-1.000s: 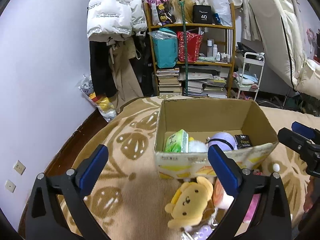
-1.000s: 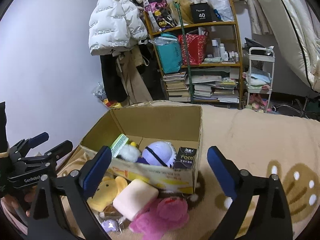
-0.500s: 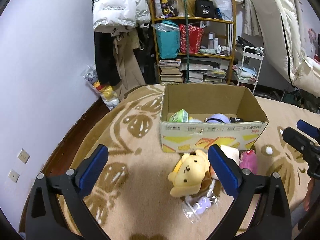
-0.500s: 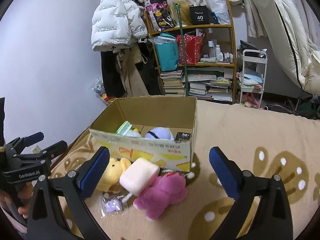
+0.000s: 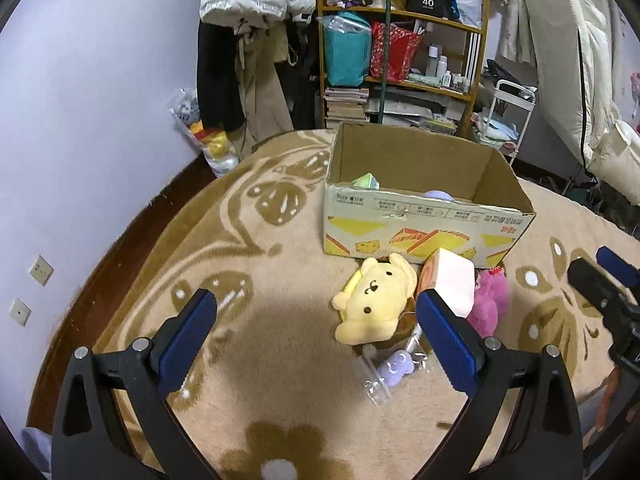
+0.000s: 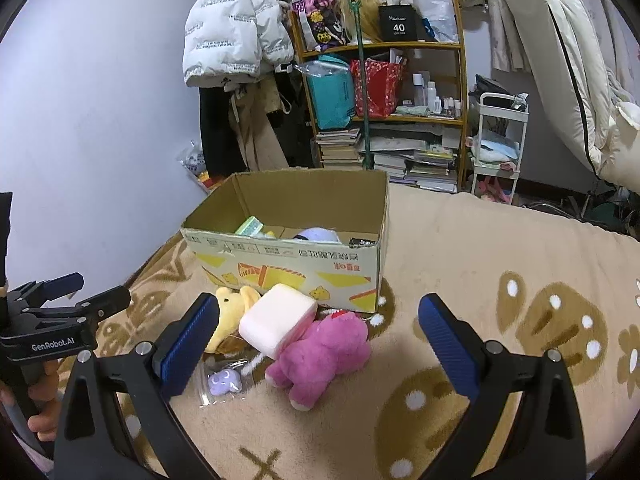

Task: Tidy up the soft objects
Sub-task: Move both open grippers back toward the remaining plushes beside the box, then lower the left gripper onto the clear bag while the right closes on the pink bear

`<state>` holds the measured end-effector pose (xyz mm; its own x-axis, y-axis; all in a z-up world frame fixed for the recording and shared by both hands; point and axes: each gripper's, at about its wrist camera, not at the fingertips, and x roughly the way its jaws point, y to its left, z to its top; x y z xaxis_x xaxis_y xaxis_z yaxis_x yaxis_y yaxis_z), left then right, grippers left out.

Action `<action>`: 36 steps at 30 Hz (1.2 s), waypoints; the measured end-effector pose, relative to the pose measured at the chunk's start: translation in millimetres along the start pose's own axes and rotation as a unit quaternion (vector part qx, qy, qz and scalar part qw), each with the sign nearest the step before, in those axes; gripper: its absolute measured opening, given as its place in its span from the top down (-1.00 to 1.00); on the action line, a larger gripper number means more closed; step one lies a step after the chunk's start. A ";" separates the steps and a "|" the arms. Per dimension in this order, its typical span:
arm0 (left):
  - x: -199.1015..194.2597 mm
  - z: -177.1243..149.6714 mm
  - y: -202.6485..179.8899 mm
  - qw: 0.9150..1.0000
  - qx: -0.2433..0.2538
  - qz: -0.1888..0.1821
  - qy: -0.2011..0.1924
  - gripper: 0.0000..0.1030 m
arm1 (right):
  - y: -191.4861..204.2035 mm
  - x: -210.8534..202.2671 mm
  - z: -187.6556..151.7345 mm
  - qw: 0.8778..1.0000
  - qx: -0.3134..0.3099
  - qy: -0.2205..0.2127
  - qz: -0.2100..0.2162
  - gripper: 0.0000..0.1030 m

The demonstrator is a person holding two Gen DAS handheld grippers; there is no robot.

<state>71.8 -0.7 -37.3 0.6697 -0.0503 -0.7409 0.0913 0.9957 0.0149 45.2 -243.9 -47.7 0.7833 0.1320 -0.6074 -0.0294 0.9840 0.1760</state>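
Note:
A cardboard box [image 5: 420, 224] [image 6: 288, 264] stands on the patterned blanket and holds a green pack [image 6: 250, 226] and a purple round plush [image 6: 318, 235]. In front of it lie a yellow dog plush [image 5: 374, 300] [image 6: 228, 312], a white-pink cube cushion [image 5: 450, 280] [image 6: 278, 318], a magenta bear plush [image 5: 488, 300] [image 6: 320, 354] and a small purple toy in a clear bag [image 5: 394, 364] [image 6: 224, 382]. My left gripper [image 5: 316, 336] is open, short of the yellow plush. My right gripper [image 6: 320, 336] is open, framing the toys from a distance.
The beige blanket [image 5: 248, 280] with brown flower shapes covers the bed. A lilac wall [image 5: 80, 120] runs along the left. Behind stand a cluttered shelf [image 6: 384, 80], hanging coats [image 6: 236, 40], a white trolley [image 6: 500, 140] and bedding [image 5: 580, 80] at the right.
Both grippers have pulled back and away from the box, so the box looks smaller and the whole toy pile now shows in front of it. Both stayed open.

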 end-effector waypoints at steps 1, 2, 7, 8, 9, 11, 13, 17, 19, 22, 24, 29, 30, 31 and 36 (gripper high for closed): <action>3.3 -0.6 -0.1 1.000 -0.005 -0.002 0.006 -0.92 | -0.2 2.0 -0.8 1.000 0.000 0.002 -0.002 -1.00; 5.9 -1.5 -0.3 1.000 -0.009 -0.004 0.010 -0.92 | -0.8 3.8 -1.0 1.000 0.000 0.004 -0.003 -1.00; 26.6 -6.4 -9.0 0.999 -0.016 -0.015 0.042 -0.92 | -4.8 17.0 -2.4 1.000 0.003 0.020 -0.013 -1.00; 30.2 -6.9 -10.7 0.999 -0.018 -0.018 0.048 -0.92 | -6.1 18.8 -2.7 1.000 0.004 0.022 -0.014 -1.00; 33.4 -6.8 -12.3 0.998 -0.019 -0.021 0.052 -0.92 | -7.8 22.0 -2.9 1.000 0.007 0.025 -0.015 -1.00; 40.6 -8.9 -14.7 0.997 -0.026 -0.026 0.061 -0.92 | -11.0 28.4 -3.2 0.999 0.012 0.031 -0.018 -1.00; 50.5 -12.2 -17.3 0.995 -0.040 -0.038 0.078 -0.92 | -12.9 33.2 -3.6 0.999 0.015 0.037 -0.021 -1.00; 72.3 -17.6 -19.0 0.990 -0.064 -0.059 0.115 -0.92 | -16.0 41.5 -3.3 0.998 0.022 0.047 -0.030 -1.00; 78.6 -19.0 -20.8 0.990 -0.065 -0.050 0.117 -0.92 | -17.5 45.0 -3.2 0.998 0.025 0.050 -0.028 -1.00; 86.8 -19.6 -21.0 0.989 -0.071 -0.046 0.123 -0.92 | -18.2 51.4 -4.6 0.998 0.026 0.058 -0.029 -1.00; 92.2 -21.0 -21.7 0.987 -0.074 -0.046 0.131 -0.92 | -19.5 58.0 -5.5 0.997 0.033 0.067 -0.028 -1.00; 101.6 -23.2 -21.8 0.986 -0.073 -0.045 0.144 -0.92 | -24.2 73.4 -7.7 0.995 0.043 0.086 -0.040 -1.00; 103.0 -23.2 -22.3 0.985 -0.073 -0.046 0.146 -0.92 | -25.9 76.1 -8.4 0.994 0.046 0.091 -0.039 -1.00; 104.3 -23.8 -23.1 0.985 -0.073 -0.048 0.149 -0.92 | -27.7 79.0 -9.0 0.993 0.049 0.096 -0.040 -1.00; 111.5 -29.3 -28.4 0.983 -0.065 -0.050 0.164 -0.92 | -38.1 93.6 -14.3 0.989 0.066 0.121 -0.046 -1.00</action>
<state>122.3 -32.3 -140.0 0.3869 -0.1428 -0.9110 0.0355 0.9895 -0.1401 110.8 -267.3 -122.4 0.6063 0.0828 -0.7909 0.1289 0.9712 0.2005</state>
